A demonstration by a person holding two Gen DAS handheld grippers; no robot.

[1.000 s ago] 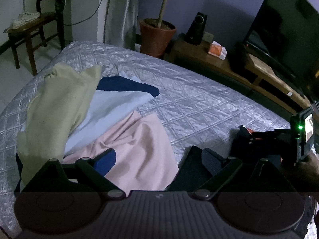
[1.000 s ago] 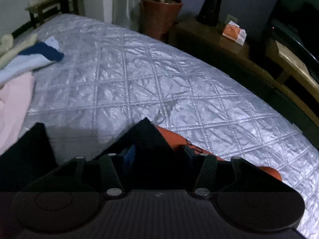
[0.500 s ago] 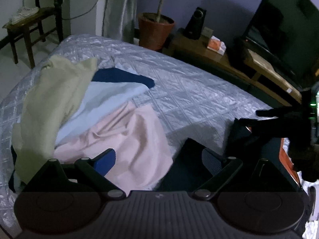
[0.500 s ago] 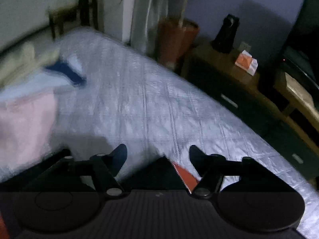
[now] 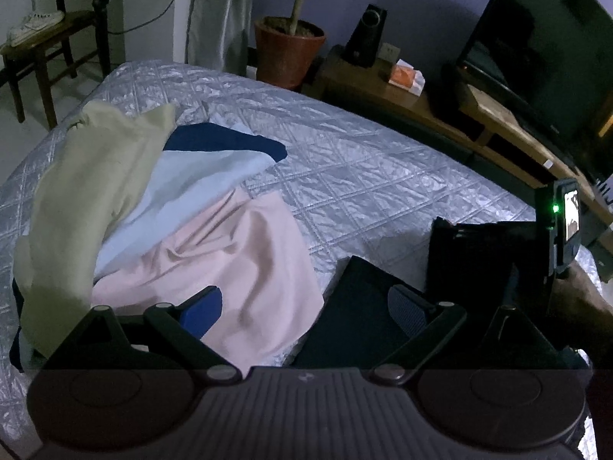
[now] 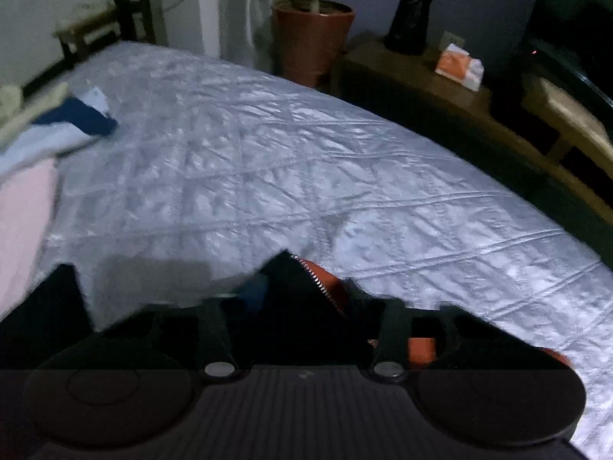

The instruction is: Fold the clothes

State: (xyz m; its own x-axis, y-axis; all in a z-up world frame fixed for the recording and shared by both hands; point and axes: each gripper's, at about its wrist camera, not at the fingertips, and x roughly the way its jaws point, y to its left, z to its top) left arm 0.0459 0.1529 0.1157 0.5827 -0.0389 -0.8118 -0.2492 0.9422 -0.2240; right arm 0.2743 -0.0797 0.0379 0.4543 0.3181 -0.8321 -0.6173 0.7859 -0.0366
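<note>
The right gripper [image 6: 302,299] has just been closing, and its jaws are now pinching a peak of the dark jacket [image 6: 291,306] with the orange lining, near the bed's [image 6: 345,176] near edge. The jacket's zipper is running diagonally toward the near right corner. The left gripper [image 5: 304,304] is standing half open, holding nothing, above the pink garment [image 5: 245,253].

Both views are taken from close above the quilted bed [image 5: 364,191], angled steeply down and facing toward 12 o'clock, where the plant pot [image 5: 289,53] and speaker [image 6: 408,15] are seen. The pile of clothes [image 5: 153,211] is centred at 9 o'clock in the left wrist view, cropped in the right.
</note>
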